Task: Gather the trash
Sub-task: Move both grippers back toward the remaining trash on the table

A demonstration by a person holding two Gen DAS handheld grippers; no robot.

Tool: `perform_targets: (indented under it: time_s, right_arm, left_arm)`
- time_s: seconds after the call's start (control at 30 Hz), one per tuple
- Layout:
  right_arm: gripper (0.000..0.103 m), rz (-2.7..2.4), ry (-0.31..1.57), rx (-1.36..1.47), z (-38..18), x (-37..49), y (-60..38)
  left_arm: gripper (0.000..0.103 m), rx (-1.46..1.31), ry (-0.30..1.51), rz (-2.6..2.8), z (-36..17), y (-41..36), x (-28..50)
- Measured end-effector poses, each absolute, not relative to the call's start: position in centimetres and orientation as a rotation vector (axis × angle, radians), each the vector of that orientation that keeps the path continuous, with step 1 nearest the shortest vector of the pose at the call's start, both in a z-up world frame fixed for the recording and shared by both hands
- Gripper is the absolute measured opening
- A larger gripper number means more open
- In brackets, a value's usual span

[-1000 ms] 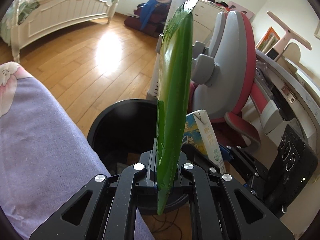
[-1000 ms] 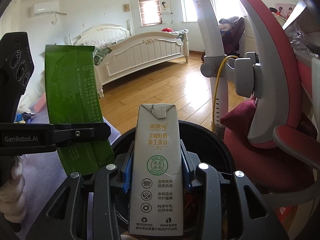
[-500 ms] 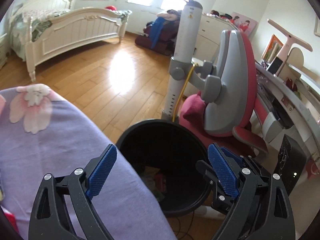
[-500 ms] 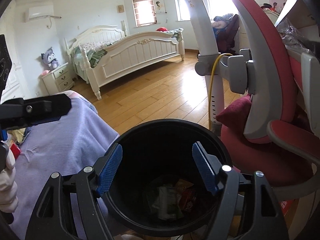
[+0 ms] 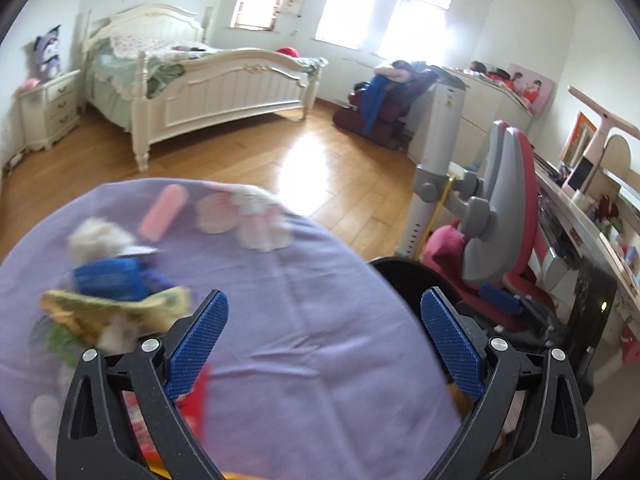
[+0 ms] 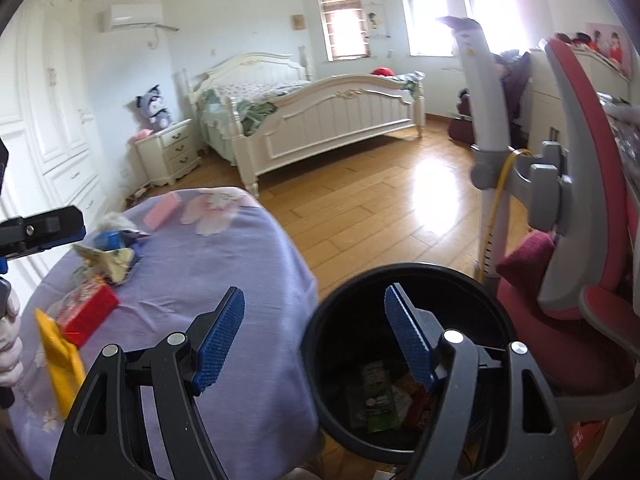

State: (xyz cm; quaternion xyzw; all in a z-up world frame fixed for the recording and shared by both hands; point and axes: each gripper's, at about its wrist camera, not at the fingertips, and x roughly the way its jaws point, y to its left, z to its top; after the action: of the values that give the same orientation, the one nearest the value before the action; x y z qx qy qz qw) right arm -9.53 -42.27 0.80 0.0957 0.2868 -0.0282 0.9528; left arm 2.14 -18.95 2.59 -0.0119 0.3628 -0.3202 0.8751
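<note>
My left gripper (image 5: 324, 316) is open and empty above the purple tablecloth (image 5: 288, 320). To its left lies blurred trash: a blue wrapper (image 5: 108, 278), a yellowish wrapper (image 5: 116, 310) and a red pack (image 5: 196, 392). My right gripper (image 6: 314, 320) is open and empty over the near left rim of the black bin (image 6: 472, 280), which holds the green wrapper (image 6: 378, 396) and other trash. In the right wrist view the table carries a red pack (image 6: 90, 312), a yellow packet (image 6: 60, 364), a crumpled yellowish wrapper (image 6: 106, 262) and a blue wrapper (image 6: 108, 240).
A red and grey desk chair (image 6: 580, 208) stands right of the bin, with a white floor lamp post (image 6: 486, 120) behind it. A desk (image 5: 592, 216) runs along the right wall. A white bed (image 5: 208, 92) stands across the wooden floor (image 6: 360, 208).
Both grippers opened and dropped the green wrapper and the milk carton into the bin. Since then both have swung left, the left one over the table.
</note>
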Motion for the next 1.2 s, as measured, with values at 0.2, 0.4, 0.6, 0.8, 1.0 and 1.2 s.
perform_targets:
  time_s: [0.2, 0.4, 0.6, 0.8, 1.0, 1.2]
  right_arm:
    - [0.073, 0.103, 0.599, 0.114, 2.1, -9.1, -36.6]
    - [0.072, 0.265, 0.646, 0.054, 2.2, -8.4, -30.0]
    - [0.072, 0.387, 0.709, -0.022, 2.0, -7.1, -24.7]
    - [0.072, 0.43, 0.844, 0.077, 1.2, -4.5, -22.7]
    - [0.073, 0.433, 0.917, 0.156, 0.7, -2.1, -20.6]
    - [0.078, 0.4, 0.961, 0.065, -0.3, -0.7, -17.7]
  left_arm:
    - [0.095, -0.058, 0.76, -0.523, 1.9, -8.5, 2.0]
    - [0.095, -0.116, 0.811, -0.413, -0.4, -1.6, 3.0]
    - [0.095, -0.017, 0.884, -0.397, -2.7, -0.7, 4.9]
    - [0.095, -0.088, 0.943, -0.414, -3.8, -0.4, 7.6]
    - [0.095, -0.149, 0.96, -0.369, -4.6, -0.9, 9.8]
    - [0.083, -0.138, 0.98, -0.313, -5.6, -1.4, 10.8]
